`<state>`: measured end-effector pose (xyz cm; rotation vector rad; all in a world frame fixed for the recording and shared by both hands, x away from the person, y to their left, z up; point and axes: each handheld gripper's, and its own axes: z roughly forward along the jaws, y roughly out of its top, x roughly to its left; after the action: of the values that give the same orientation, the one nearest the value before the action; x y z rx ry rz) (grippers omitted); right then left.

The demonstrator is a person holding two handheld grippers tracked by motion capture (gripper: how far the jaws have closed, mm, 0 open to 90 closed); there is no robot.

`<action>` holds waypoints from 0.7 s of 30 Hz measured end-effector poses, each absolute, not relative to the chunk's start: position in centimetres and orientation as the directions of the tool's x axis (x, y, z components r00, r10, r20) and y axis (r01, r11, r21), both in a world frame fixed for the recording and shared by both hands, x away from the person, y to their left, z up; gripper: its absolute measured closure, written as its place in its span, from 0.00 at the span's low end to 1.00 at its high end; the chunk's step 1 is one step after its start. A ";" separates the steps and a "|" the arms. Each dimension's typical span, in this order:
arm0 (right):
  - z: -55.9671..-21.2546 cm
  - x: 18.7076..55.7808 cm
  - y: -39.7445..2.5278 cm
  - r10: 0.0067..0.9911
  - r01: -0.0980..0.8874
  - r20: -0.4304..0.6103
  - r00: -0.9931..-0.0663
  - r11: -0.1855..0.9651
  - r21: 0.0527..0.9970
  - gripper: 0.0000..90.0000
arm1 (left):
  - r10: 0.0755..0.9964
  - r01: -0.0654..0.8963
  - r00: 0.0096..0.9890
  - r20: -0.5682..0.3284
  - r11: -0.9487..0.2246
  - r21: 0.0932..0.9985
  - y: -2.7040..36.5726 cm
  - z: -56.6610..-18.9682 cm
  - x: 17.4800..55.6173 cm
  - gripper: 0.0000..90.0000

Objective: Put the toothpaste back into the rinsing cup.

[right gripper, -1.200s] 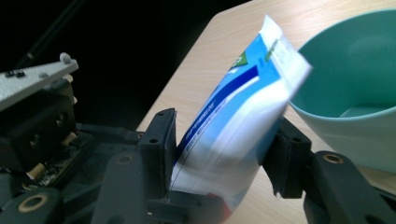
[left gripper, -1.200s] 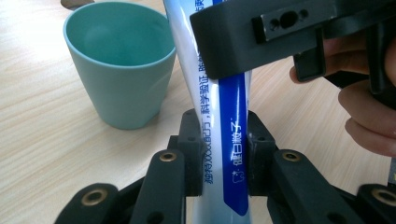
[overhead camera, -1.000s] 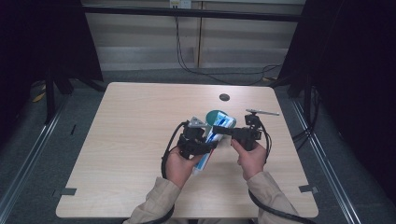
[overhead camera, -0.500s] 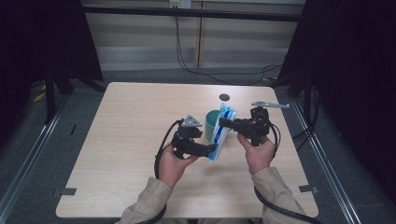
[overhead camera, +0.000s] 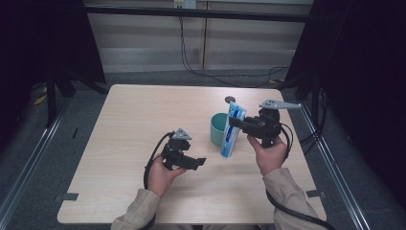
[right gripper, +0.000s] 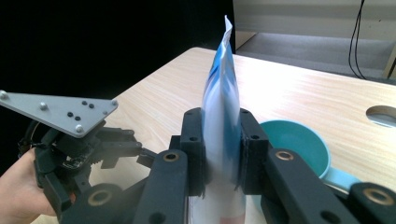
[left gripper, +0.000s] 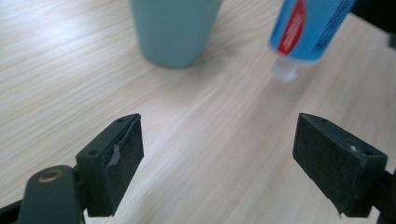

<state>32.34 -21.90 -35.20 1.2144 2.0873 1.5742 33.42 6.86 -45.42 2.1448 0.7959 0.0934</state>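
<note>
A blue and white tube point(overhead camera: 231, 133) hangs upright, cap down, just right of a teal cup point(overhead camera: 218, 128) on the wooden table point(overhead camera: 143, 115). My right gripper point(overhead camera: 238, 125) is shut on the tube's upper half; in the right gripper view the jaws squeeze the tube point(right gripper: 221, 93) flat, with the cup point(right gripper: 299, 142) behind. My left gripper point(overhead camera: 197, 163) stands open over bare table, left of and nearer than the tube. In the left gripper view nothing lies between the pads point(left gripper: 116, 156); the cup point(left gripper: 173, 28) and the tube's cap point(left gripper: 286, 71) sit ahead.
A round hole point(overhead camera: 230, 100) is cut in the table behind the cup. Cables trail from both grippers. Dark frame posts point(overhead camera: 50, 96) stand to the left and right of the table. Cables run along the floor at the back.
My left gripper has come off the tube and drawn back toward the person, open. My right gripper has carried the tube rightward and turned it upright beside the cup.
</note>
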 end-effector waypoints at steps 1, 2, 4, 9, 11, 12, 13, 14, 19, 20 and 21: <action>-35.2 32.3 -21.9 0.739 0.453 0.259 -0.622 0.070 0.889 0.85 | 0.571 0.508 0.799 -0.189 -0.471 0.721 7.1 -45.7 33.5 0.18; -35.1 32.3 -21.9 0.740 0.447 0.254 -0.623 0.070 0.892 0.85 | 0.578 0.510 0.796 -0.181 -0.479 0.714 7.3 -46.0 33.4 0.18; -35.0 32.3 -21.9 0.737 0.434 0.242 -0.631 0.076 0.898 0.85 | 0.579 0.512 0.798 -0.169 -0.502 0.697 7.7 -46.6 33.5 0.17; -35.0 32.5 -21.9 0.743 0.424 0.229 -0.629 0.081 0.902 0.85 | 0.567 0.497 0.812 -0.136 -0.550 0.671 8.2 -47.9 33.7 0.16; -34.9 32.6 -22.0 0.741 0.425 0.230 -0.631 0.082 0.901 0.85 | 0.569 0.495 0.813 -0.123 -0.565 0.660 8.4 -48.2 33.7 0.16; -34.9 32.7 -22.0 0.740 0.424 0.231 -0.632 0.080 0.902 0.85 | 0.567 0.490 0.816 -0.117 -0.570 0.660 8.4 -48.4 33.8 0.16; -34.9 32.8 -22.0 0.737 0.428 0.234 -0.634 0.082 0.900 0.85 | 0.566 0.488 0.817 -0.110 -0.579 0.653 8.6 -48.5 33.8 0.16; -34.9 32.8 -22.0 0.739 0.425 0.226 -0.635 0.090 0.901 0.85 | 0.570 0.488 0.815 -0.107 -0.576 0.656 8.6 -48.6 33.8 0.16; -34.7 32.9 -21.9 0.736 0.418 0.220 -0.641 0.095 0.903 0.85 | 0.565 0.476 0.820 -0.092 -0.582 0.659 8.7 -48.9 33.8 0.16; -34.7 33.0 -21.9 0.735 0.418 0.219 -0.641 0.095 0.903 0.85 | 0.568 0.474 0.819 -0.085 -0.585 0.658 8.7 -49.0 33.8 0.16; -34.6 33.0 -22.0 0.734 0.416 0.222 -0.642 0.091 0.905 0.85 | 0.570 0.469 0.818 -0.077 -0.584 0.663 8.7 -49.1 33.7 0.16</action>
<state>32.96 -21.97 -34.58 1.1440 2.0852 1.5693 33.73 8.66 -49.06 2.2980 0.7583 0.1869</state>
